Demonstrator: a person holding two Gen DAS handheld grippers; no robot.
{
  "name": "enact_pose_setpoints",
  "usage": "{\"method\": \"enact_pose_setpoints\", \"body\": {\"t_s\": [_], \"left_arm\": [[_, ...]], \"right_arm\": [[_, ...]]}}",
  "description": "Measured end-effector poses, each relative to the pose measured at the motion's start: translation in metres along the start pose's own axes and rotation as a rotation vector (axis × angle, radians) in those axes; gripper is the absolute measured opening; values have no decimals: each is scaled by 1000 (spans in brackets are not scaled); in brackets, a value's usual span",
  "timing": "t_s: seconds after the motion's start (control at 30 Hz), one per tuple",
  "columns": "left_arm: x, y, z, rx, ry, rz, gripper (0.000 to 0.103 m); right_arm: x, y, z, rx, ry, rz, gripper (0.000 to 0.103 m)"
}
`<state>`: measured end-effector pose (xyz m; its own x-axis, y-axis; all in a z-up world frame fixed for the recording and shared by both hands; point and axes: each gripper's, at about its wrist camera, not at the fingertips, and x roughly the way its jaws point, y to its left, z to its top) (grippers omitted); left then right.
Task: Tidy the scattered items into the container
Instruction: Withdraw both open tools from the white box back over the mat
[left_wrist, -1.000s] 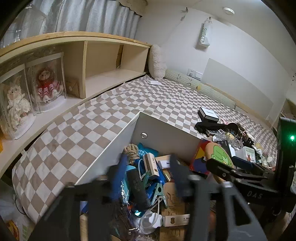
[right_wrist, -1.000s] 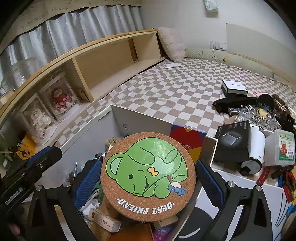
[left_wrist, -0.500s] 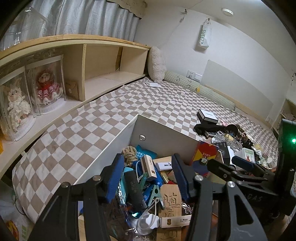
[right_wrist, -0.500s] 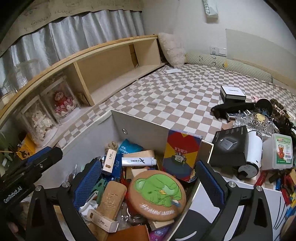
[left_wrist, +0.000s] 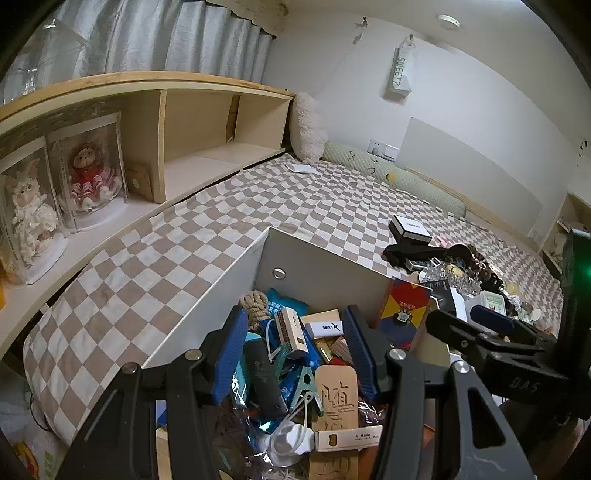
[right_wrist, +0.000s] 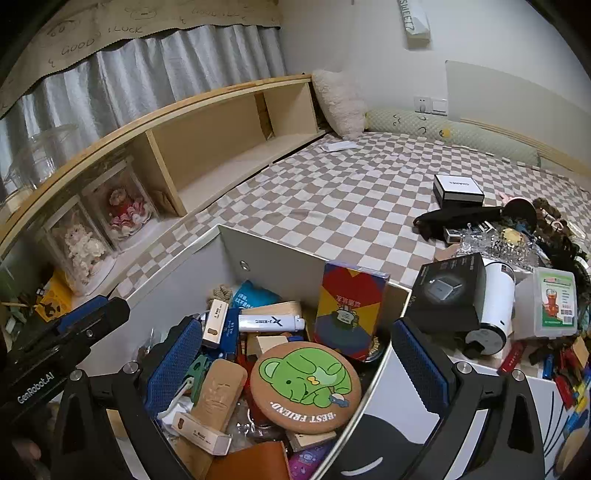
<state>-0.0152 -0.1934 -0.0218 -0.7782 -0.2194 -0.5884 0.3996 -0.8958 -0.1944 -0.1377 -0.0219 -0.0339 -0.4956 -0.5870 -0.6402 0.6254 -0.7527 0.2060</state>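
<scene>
Checkered bedspread: my right gripper gapes empty, left gripper half-spread, empty; overfull white box could shed round cork elephant coaster.

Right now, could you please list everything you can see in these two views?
container: 1, white, on the bed, crowded with items
cork coaster: 1, brown with green bear, lying in the container
colourful box: 1, red, yellow, blue, upright in the container
black box: 1, right of the container
white tumbler: 1, lying beside the black box
dolls: 2, cased, on the shelf
left gripper: open, above the container
right gripper: open, empty
</scene>
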Motion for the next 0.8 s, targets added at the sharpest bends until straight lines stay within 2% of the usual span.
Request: {"method": "enact_pose_setpoints", "body": {"t_s": [0.07,0.13,0.17,0.2,0.23,0.43,0.8], "left_arm": [[0,-2,0,6,2,1,54],[0,-5,0,15,2,6,66],[-1,-6,0,20,-6,15,81],[-2,-8,-1,25,-16,25,91],[-2,-9,-1,29,-22,27,93],[-1,-15,-2,41,-19,24,98],[1,-33,-6,75,-4,6,99]], "right_arm": [[-1,-1,-1,1,2,-2,102],[-3,-3,-2,1,1,-6,102],[-4,-3,-3,2,1,-8,102],[-5,-5,-3,3,2,-11,102],[-6,-6,-4,3,2,-14,102],[-15,-16,-8,8,-5,-55,102],[-31,-35,-23,-8,-7,-162,103]]}}
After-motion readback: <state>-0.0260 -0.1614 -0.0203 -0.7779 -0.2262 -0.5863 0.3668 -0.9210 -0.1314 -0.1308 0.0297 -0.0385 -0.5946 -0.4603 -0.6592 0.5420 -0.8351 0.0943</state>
